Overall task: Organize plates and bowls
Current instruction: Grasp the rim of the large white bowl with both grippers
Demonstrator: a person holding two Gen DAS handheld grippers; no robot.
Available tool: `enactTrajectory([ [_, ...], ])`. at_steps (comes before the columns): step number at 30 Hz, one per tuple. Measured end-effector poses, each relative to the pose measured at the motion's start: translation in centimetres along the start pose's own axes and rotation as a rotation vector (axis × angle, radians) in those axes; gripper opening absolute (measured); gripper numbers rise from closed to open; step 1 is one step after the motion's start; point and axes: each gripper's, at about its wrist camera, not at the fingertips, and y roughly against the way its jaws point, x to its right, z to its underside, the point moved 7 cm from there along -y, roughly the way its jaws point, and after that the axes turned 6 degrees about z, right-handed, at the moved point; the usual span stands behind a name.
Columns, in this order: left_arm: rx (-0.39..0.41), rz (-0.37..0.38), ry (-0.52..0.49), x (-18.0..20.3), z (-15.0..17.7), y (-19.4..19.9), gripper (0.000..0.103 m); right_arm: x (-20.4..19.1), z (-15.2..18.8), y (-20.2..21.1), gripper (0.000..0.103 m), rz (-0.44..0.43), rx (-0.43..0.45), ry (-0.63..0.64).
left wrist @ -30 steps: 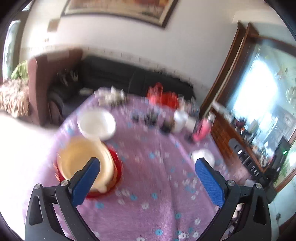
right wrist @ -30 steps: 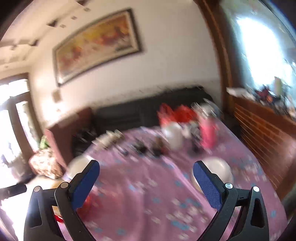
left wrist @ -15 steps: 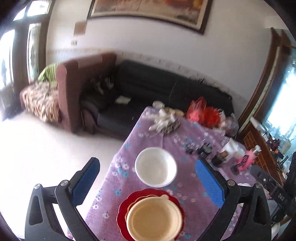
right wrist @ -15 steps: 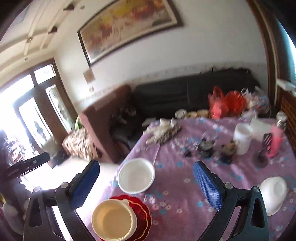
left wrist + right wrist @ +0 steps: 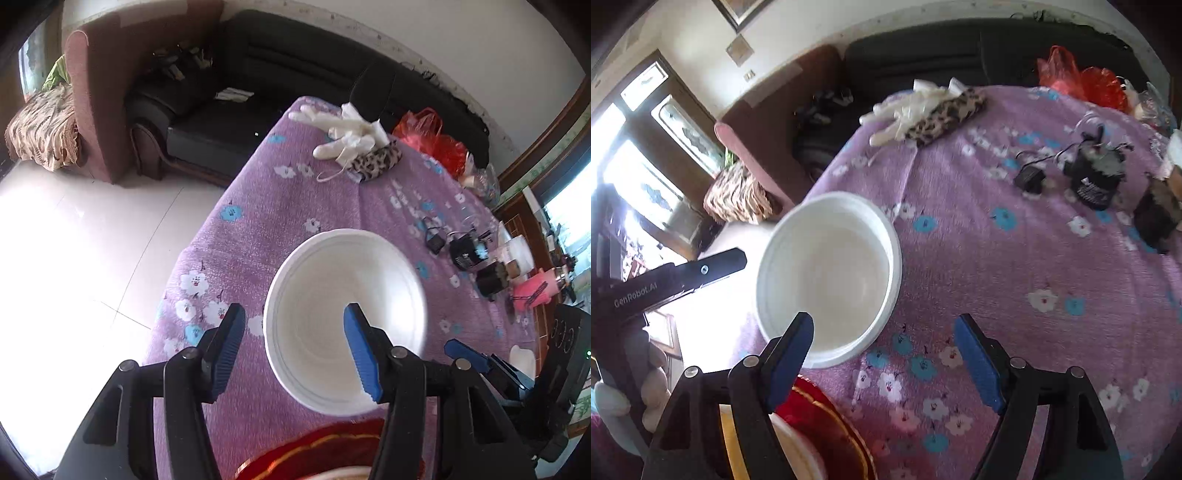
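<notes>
A white bowl point(image 5: 343, 314) stands on the purple flowered tablecloth point(image 5: 280, 206) near the table's left edge. My left gripper point(image 5: 293, 341) is open and straddles the bowl's left rim, one finger outside and one over the inside. In the right wrist view the same bowl point(image 5: 831, 273) lies ahead to the left. My right gripper point(image 5: 882, 354) is open, its left finger over the bowl's near rim. A red plate point(image 5: 831, 432) with a cream bowl point(image 5: 790, 450) on it sits just below the white bowl. The red plate's rim shows in the left wrist view point(image 5: 314, 446).
White gloves point(image 5: 343, 133) and a leopard-print pouch point(image 5: 376, 162) lie at the far end. Black chargers point(image 5: 1097, 173), red bags point(image 5: 1078, 81) and a pink bottle point(image 5: 535, 291) stand to the right. A small white bowl point(image 5: 521, 358) sits far right. The table edge point(image 5: 192, 251) drops to the floor on the left.
Both grippers have come down and forward to the white bowl, which now fills the views. Both jaws have narrowed but stay open. The red plate has slid to the bottom edge.
</notes>
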Motion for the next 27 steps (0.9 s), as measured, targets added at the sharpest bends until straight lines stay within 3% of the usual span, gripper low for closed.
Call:
enactTrajectory([
  [4,-0.059,-0.013,0.008,-0.7,-0.1,-2.7,0.055,0.0,0.1,-2.9,0.075,0.014,-0.04,0.021],
  [7,-0.105,-0.009,0.007,-0.6,0.2,-4.0,0.055,-0.3,0.0,-4.0,0.056,0.005,-0.075,0.034],
  [8,-0.118,0.0,0.004,-0.5,0.3,-4.4,0.055,-0.3,0.1,-4.5,0.045,0.006,-0.085,0.039],
  [9,-0.13,0.007,-0.004,-0.2,0.5,-4.5,0.044,-0.5,0.2,-4.6,0.031,0.004,-0.089,0.043],
  [10,-0.133,0.01,-0.015,0.0,0.5,-4.4,0.027,-0.7,0.3,-4.7,0.026,-0.004,-0.094,0.047],
  [11,-0.135,0.0,-0.03,0.2,0.5,-4.2,0.027,-0.8,0.3,-4.7,0.022,-0.008,-0.095,0.048],
  [20,-0.014,0.021,-0.072,3.1,0.1,2.7,0.023,-1.7,-0.9,1.1,0.021,0.002,0.051,0.079],
  [27,0.093,-0.013,-0.079,4.3,4.2,10.5,0.023,-4.9,1.5,8.8,0.021,-0.05,0.154,0.151],
])
